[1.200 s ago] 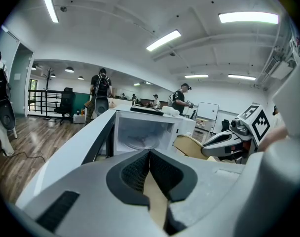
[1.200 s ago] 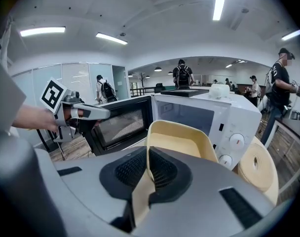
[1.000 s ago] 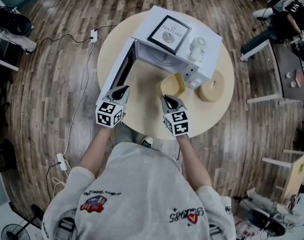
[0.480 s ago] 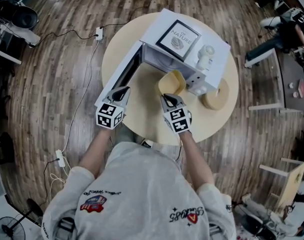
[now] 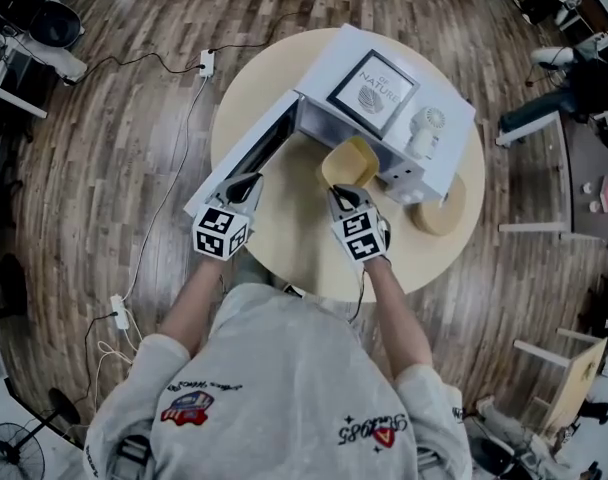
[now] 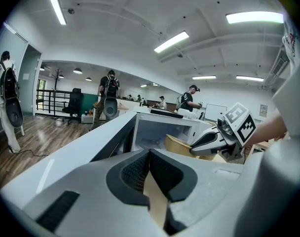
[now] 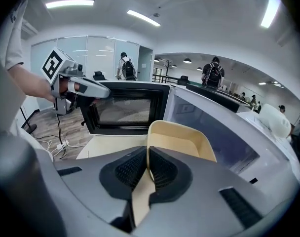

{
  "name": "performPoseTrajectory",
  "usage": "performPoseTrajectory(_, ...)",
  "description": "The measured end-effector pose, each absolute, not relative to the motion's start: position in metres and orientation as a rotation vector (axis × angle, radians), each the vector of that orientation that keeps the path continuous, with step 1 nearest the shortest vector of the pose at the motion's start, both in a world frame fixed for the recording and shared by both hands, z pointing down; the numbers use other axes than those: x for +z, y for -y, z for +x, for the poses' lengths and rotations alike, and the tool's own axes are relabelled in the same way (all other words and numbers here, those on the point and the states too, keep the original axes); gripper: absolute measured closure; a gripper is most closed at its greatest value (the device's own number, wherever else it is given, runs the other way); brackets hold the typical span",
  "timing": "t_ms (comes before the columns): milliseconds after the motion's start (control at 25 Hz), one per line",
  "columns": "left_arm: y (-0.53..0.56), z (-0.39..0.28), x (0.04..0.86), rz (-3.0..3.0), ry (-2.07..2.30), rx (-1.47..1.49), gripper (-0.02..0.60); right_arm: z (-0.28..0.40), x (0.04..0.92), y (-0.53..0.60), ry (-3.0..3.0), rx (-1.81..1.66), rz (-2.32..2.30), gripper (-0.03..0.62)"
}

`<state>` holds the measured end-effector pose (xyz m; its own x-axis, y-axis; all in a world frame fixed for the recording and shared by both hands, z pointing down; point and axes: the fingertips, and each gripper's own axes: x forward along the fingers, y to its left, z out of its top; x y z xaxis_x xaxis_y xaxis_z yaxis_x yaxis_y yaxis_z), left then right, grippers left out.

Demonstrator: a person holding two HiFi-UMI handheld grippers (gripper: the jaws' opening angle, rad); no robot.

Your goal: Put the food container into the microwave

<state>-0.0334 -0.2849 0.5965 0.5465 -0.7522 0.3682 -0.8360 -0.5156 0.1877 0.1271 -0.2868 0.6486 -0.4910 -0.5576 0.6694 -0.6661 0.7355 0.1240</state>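
On round pale wooden surface (image 5: pixel 284 243): white box-shaped microwave (image 5: pixel 329 63), dark-windowed door (image 5: pixel 249 158) swung wide open. Just before its open cavity, off the surface: beige plastic food container (image 5: pixel 349 163), tilted. Clamped on that container's near wall: right hand-held gripper (image 5: pixel 336 190). Beside the open door: left hand-held gripper (image 5: pixel 252 180), jaws pressed together, empty.

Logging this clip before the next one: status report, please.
Left gripper shut, empty, beside the open door. Right gripper shut on container rim; container at microwave mouth, not yet inside. Nothing seen blocking.
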Motion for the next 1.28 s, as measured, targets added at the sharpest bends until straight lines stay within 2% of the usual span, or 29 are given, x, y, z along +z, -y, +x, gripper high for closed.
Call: performPoseTrajectory(1280,0.316,-0.012,0.624,2.504,1.156,0.354,0.577,0.143,0.721,0.386,1.994,0.048,0.816,0.569)
